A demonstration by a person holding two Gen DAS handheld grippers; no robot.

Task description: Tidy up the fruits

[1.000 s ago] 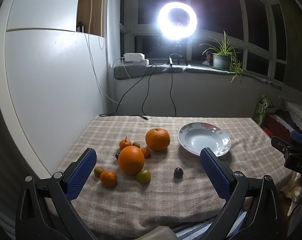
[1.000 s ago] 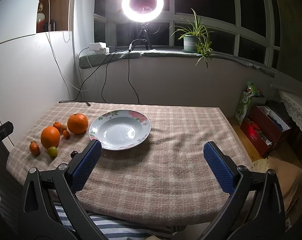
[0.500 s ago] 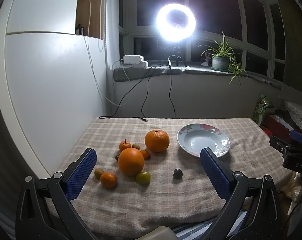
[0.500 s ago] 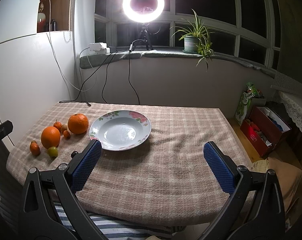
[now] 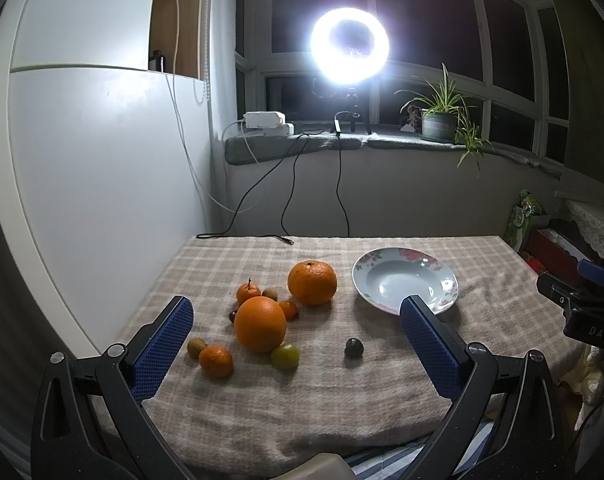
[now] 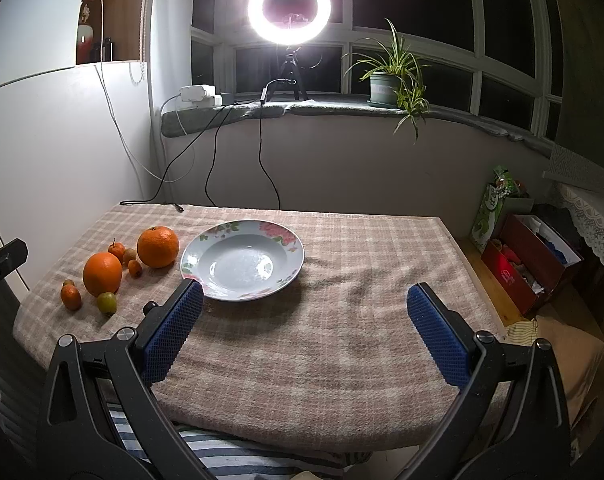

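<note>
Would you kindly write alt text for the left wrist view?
The open left gripper hovers over a checked tablecloth, framing two large oranges among smaller fruits. An empty floral plate sits to their right, under a bright ring light.

A home: potted plant [image 6: 386, 84] on windowsill [image 6: 342, 106].

Open bench [image 6: 362, 280] right of the plate [image 6: 241, 260]; clustered fruits [image 5: 261, 320] crowd its left, dark fruit [image 5: 354, 347] apart.
</note>
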